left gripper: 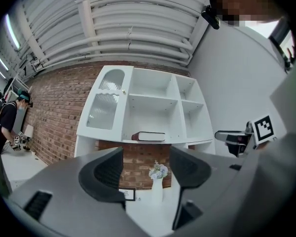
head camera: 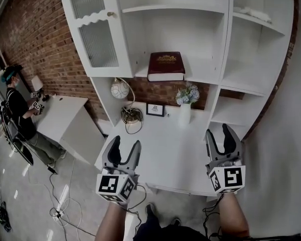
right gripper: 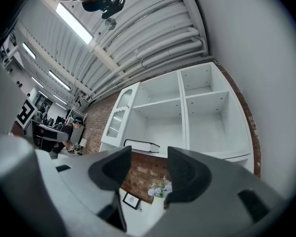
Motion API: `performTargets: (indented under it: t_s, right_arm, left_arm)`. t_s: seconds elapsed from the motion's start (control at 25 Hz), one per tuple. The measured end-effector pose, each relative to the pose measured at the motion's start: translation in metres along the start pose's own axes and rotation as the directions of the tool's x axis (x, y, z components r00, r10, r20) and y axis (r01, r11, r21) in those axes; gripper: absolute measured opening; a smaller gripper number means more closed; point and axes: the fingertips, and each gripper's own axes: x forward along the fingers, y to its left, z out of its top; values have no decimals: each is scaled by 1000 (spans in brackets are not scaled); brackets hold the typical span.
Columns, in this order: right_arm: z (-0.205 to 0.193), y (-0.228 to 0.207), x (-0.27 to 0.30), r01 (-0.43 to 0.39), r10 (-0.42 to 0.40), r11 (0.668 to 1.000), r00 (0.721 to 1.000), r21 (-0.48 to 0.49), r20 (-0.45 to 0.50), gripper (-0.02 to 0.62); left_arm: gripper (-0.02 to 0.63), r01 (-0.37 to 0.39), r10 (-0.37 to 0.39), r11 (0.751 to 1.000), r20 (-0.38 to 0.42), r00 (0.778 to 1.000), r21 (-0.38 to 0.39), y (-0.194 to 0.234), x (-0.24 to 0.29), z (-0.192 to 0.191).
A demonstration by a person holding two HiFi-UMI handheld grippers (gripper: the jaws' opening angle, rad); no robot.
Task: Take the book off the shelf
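At far left a person [head camera: 17, 109] stands beside a low side desk [head camera: 60, 117], well apart from the shelf unit [head camera: 226, 44]. The unit's left compartment is closed by a ribbed glass door [head camera: 93, 29].

The left hand-held gripper [head camera: 125, 143] hovers over the near left edge of the white counter [head camera: 165, 157]. Its jaws stand wide apart with nothing between them. At the back of the counter sit a round ornament [head camera: 119, 89], a wire ornament [head camera: 132, 115] and a small framed picture [head camera: 155, 109].

The book [head camera: 166, 66] lies flat, cover up, in the lower middle compartment, near the front lip of its shelf. It is alone there, with free room above and to both sides. Its dark spine is at the left and its pale page edges face the room. I cannot tell whether its long axis runs along the shelf or into it.

Right of the picture, a white vase [head camera: 184, 115] holds pale blue flowers [head camera: 187, 93]. The middle of the counter in front of it is bare.

The right hand-held gripper [head camera: 218, 132] hovers over the counter's near right corner, jaws likewise wide and holding nothing. The top right compartment holds something white [head camera: 253, 11] that I cannot make out.
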Motion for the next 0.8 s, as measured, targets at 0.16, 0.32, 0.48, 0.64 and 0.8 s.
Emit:
performTargets:
  t_s: [0.16, 0.32, 0.48, 0.64, 0.8]
  right_arm:
    - [1, -1, 19, 34, -34, 999, 999, -22, -15, 224]
    - [-5, -1, 47, 71, -72, 997, 997, -39, -23, 222]
    - [-19, 11, 81, 90, -92, 994, 995, -56, -45, 222]
    - [-23, 24, 111, 103, -104, 994, 993, -35, -55, 221]
    - [-24, 32, 134, 110, -111, 994, 992, -21, -58, 219]
  left_arm:
    - [273, 34, -34, 999, 7, 999, -23, 16, 28, -1]
    - [273, 68, -68, 997, 4, 998, -39, 40, 58, -8]
    - [273, 93, -94, 994, -12, 995, -58, 71, 85, -22]
    - [273, 129, -130, 988, -16, 991, -79, 96, 112, -30]
    - [273, 168, -170, 981, -13, 985, -92, 112, 133, -36]
